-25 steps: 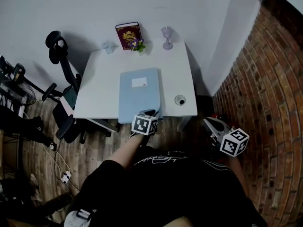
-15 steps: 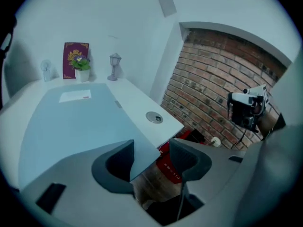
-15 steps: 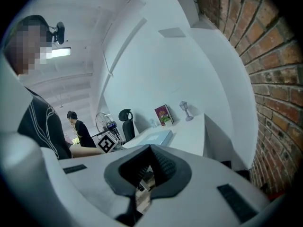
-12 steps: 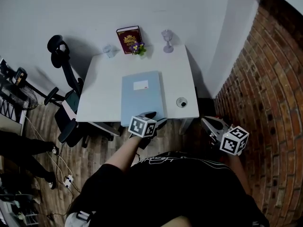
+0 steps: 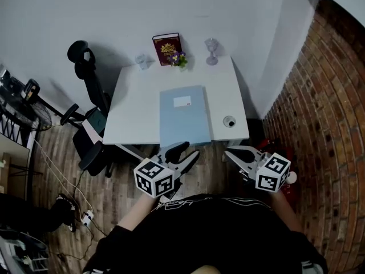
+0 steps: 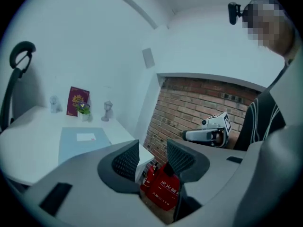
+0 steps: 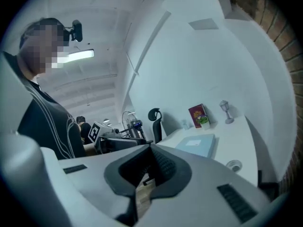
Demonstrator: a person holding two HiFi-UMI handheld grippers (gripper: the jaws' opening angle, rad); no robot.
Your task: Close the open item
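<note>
A blue folder (image 5: pixel 183 117) lies flat with its cover down on the white table (image 5: pixel 134 116), reaching the front edge. It also shows in the left gripper view (image 6: pixel 83 143) and the right gripper view (image 7: pixel 196 144). My left gripper (image 5: pixel 182 154) hovers just off the table's front edge, below the folder and apart from it. Its jaws are closing with nothing between them. My right gripper (image 5: pixel 228 152) hangs at the front right corner, shut and empty (image 7: pixel 152 167).
A red book (image 5: pixel 166 47), a flower pot (image 5: pixel 181 59), a goblet (image 5: pixel 211 50) and a small glass (image 5: pixel 142 60) line the table's back edge. A round dish (image 5: pixel 229 121) sits front right. An office chair (image 5: pixel 91 101) stands left, a brick wall (image 5: pixel 319 124) right, a red extinguisher (image 6: pixel 163 186) below.
My left gripper has pulled back from the folder's near edge toward the person, and its jaws now stand apart. The right gripper has swung left toward the table corner.
</note>
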